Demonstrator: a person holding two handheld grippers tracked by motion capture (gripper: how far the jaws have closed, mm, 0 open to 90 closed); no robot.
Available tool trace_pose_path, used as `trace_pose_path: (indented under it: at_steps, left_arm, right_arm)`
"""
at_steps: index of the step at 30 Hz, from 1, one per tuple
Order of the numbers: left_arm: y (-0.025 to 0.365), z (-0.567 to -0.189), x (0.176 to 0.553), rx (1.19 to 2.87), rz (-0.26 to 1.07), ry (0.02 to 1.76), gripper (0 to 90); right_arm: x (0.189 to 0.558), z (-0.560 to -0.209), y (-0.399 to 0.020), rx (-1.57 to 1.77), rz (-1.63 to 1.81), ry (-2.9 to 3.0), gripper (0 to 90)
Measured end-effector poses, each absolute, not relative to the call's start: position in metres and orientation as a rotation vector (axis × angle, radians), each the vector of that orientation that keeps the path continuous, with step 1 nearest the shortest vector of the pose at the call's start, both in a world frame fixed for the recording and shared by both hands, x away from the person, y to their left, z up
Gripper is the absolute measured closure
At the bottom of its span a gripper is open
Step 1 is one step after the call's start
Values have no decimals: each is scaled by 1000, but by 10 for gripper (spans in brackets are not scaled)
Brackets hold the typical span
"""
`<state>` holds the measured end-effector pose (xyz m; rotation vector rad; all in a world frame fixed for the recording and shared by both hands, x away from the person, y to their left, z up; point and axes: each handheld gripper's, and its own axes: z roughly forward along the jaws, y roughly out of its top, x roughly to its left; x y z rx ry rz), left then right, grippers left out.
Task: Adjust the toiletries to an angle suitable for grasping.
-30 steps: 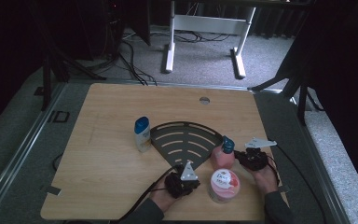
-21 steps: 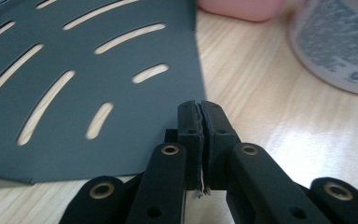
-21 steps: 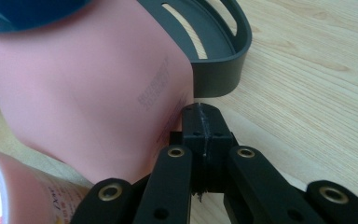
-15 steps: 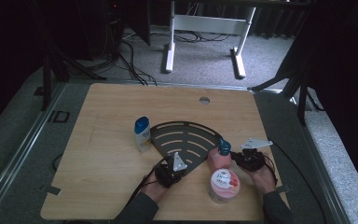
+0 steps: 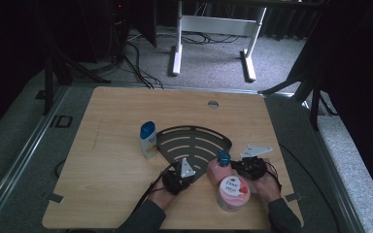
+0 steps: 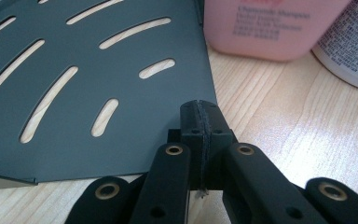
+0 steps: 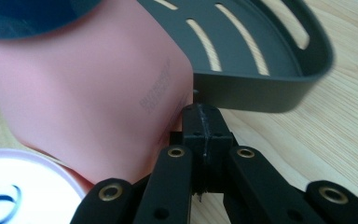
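A dark slotted corner tray (image 5: 194, 143) lies flat in the middle of the wooden table. A pink bottle (image 5: 219, 171) with a blue cap stands at its right near edge, and a pink-lidded jar (image 5: 233, 193) stands in front of the bottle. My left gripper (image 5: 183, 175) is shut and empty, its tips (image 6: 199, 112) at the tray's (image 6: 98, 70) near corner edge. My right gripper (image 5: 236, 166) is shut too, its tips (image 7: 203, 116) against the pink bottle (image 7: 88, 102), just under the tray's rim (image 7: 261, 93). The jar's lid (image 7: 23, 196) lies low on the left.
A white bottle with a blue cap (image 5: 148, 139) stands left of the tray. The pink bottle (image 6: 270, 28) and the jar's white wall (image 6: 349, 56) stand close behind the tray in the left gripper view. Table legs and cables lie on the floor beyond the table.
My right gripper has slid left, up to the pink bottle. My left gripper has shifted slightly left along the tray's near edge. The bottles, jar and tray have stayed put.
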<state>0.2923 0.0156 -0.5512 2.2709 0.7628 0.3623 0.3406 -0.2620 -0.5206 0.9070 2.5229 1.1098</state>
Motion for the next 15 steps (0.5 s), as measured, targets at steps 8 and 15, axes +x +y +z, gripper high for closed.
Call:
trace_pose_path:
  at_steps: [8,15]
  left_arm:
    - [16,-551,293,2264,353,770,896]
    - [18,-544,289,2224,328,761,848]
  right_arm:
    - [338,-519,-252,849,1115,2558,900]
    - [336,-516,-254,842,1127,2548,900]
